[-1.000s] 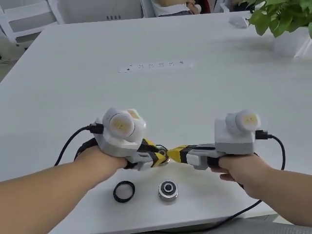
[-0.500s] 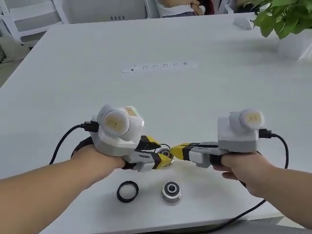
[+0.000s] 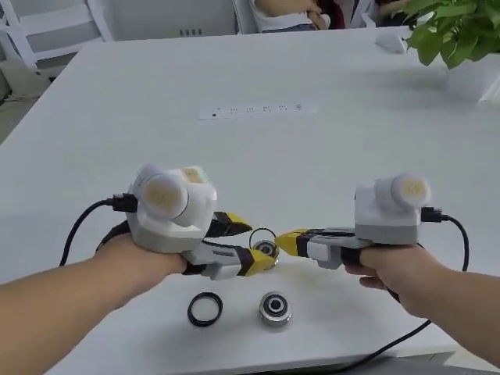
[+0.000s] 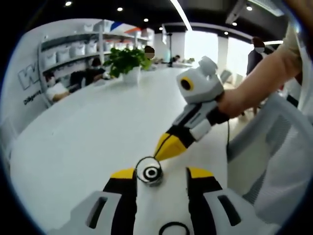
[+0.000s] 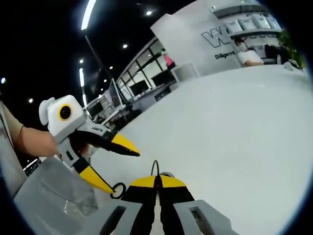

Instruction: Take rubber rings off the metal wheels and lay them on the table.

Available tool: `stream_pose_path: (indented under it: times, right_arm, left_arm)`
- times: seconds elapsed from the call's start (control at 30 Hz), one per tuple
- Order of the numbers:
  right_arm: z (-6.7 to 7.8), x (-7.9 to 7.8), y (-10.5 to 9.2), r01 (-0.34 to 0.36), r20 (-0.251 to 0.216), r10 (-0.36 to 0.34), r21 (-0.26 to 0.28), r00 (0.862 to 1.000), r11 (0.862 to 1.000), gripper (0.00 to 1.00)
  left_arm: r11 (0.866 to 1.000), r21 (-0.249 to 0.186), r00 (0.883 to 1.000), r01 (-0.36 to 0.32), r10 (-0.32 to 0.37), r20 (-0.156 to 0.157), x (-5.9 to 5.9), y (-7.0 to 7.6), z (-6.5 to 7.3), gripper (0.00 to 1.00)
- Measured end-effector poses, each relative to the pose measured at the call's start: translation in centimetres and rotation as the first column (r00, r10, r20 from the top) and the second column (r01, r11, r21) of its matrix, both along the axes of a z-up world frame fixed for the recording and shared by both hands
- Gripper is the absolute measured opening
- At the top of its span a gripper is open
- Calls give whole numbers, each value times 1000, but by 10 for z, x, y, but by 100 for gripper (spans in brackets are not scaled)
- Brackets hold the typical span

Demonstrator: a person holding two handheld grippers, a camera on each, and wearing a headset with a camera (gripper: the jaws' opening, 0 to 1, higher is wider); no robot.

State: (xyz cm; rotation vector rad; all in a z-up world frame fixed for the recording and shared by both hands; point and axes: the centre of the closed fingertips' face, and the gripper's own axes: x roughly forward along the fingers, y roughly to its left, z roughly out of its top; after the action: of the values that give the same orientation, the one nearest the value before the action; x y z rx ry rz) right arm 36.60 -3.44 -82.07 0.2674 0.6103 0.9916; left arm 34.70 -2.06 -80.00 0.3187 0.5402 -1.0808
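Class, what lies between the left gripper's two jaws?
A metal wheel, its rubber ring pinched by the right gripper, seen in the left gripper view.

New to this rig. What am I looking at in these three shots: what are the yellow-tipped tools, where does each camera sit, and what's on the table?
There is no robot here. A person holds a two-finger gripper in each hand. The rectangular picture comes from a headset camera looking down at the white table. The two round pictures come from a camera riding on each gripper. The left gripper has its fingers apart around a small metal wheel. The right gripper is shut on a thin rubber ring at that wheel. Nearer the person lie a loose ring and a second wheel. Farther off are a power strip and a plant.
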Motion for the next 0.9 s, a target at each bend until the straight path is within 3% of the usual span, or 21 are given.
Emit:
stream_pose_path:
  times: [0.43,0.9]
  right_arm:
    - [10,-8,3,-14,-4,14,18,1000,1000,0]
    - [19,-22,13,-42,-12,43,35,999,999,0]
  left_arm:
    - [1000,-14,1000,-26,25,-17,-16,16,10,52]
    - [997,-41,997,-69,68,-30,-35,50,18,61]
